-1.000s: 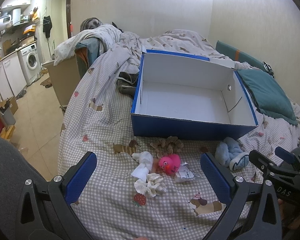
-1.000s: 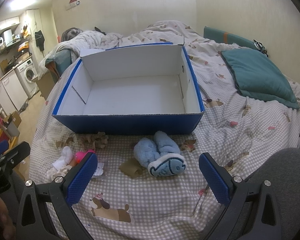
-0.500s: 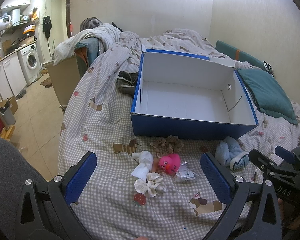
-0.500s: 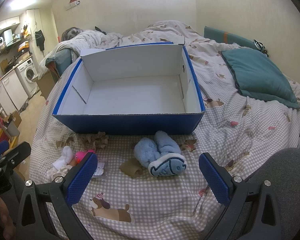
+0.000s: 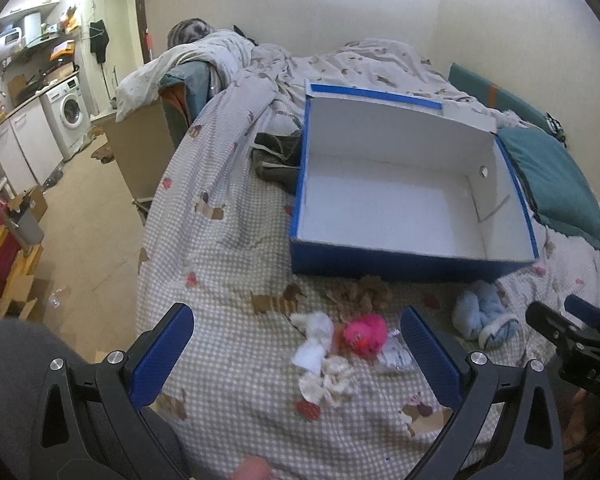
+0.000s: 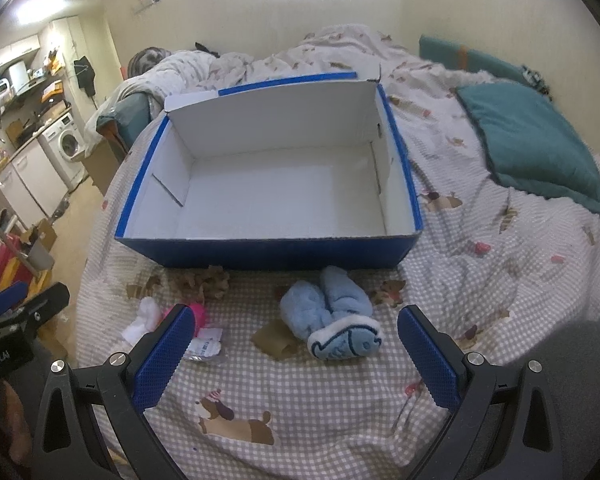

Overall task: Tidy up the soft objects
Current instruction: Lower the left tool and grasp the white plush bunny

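Right wrist view: right claw held wide open, empty, before blue plush; box unfilled. Descent and closure judged next.

Left tongs and right tongs both hover with fingers spread wide, holding nothing.

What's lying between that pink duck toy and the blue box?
A brown ruffled scrunchie lies between pink duck and blue box, seen in the left wrist view.
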